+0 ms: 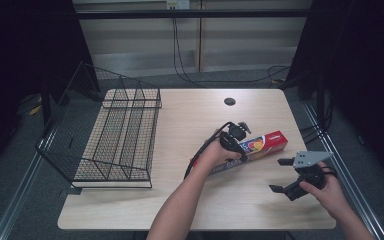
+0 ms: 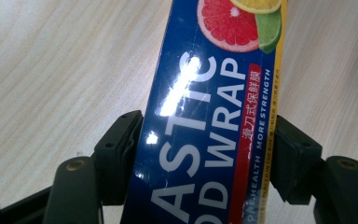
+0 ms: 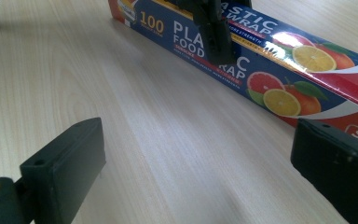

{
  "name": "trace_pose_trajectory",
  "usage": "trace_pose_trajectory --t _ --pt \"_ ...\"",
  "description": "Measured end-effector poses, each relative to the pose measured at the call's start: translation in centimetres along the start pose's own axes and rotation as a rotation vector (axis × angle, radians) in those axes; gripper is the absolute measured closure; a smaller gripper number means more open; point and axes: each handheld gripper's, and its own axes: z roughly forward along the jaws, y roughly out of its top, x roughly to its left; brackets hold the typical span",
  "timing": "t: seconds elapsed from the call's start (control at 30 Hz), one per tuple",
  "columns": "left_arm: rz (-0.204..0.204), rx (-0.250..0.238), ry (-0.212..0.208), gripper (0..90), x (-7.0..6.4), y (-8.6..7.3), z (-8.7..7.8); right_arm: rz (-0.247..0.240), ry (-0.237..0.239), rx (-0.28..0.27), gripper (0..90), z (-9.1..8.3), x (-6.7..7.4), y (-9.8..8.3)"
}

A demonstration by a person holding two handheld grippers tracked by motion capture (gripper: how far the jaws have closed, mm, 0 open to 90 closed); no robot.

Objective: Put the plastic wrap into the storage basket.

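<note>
A plastic wrap box (image 1: 260,148) lying right of centre on a wooden table (image 1: 180,130) is clamped by the left gripper (image 2: 205,154). The right gripper (image 1: 280,175) is held wide apart nearby, empty. A wire basket (image 1: 115,135) is set well left.

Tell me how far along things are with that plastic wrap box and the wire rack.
Done: the left gripper has its jaws closed on the sides of the plastic wrap box.
In hand: the box lies on the table, gripped but not visibly lifted.
Left, if the rack is the goal: the wire rack holds nothing; the right gripper hangs open, unused.
</note>
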Motion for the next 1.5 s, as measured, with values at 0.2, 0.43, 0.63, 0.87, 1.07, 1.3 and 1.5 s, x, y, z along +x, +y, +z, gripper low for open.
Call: trace_pose_trajectory --t 0.2,0.43,0.63,0.87,1.07,1.3,1.5 --pt "-0.01 0.017 0.005 41.5 -0.6 -0.2 -0.4 0.009 -0.003 -0.004 2.7 -0.1 0.0 0.0" --pt "-0.053 0.03 -0.001 43.2 -0.7 -0.3 -2.3 0.009 0.0 -0.013 2.7 -0.2 -0.1 -0.1" --pt "-0.088 0.034 0.01 43.6 -0.2 -0.5 -4.4 0.01 -0.007 -0.015 2.7 -0.3 -0.1 0.0" --pt "-0.122 0.019 0.028 43.6 0.5 -0.9 -6.8 0.01 -0.003 -0.018 2.7 -0.3 -0.1 0.0" --pt "-0.156 0.017 0.046 43.5 1.2 -1.5 -8.3 0.011 -0.004 -0.025 2.6 -0.4 -0.1 0.1" --pt "-0.192 -0.001 0.068 43.5 1.7 -2.0 -10.1 0.012 -0.008 -0.022 2.6 -0.3 -0.1 0.1" --pt "-0.244 -0.02 0.09 43.5 2.0 -2.3 -12.0 0.011 -0.003 -0.029 2.6 -0.4 -0.1 0.1"
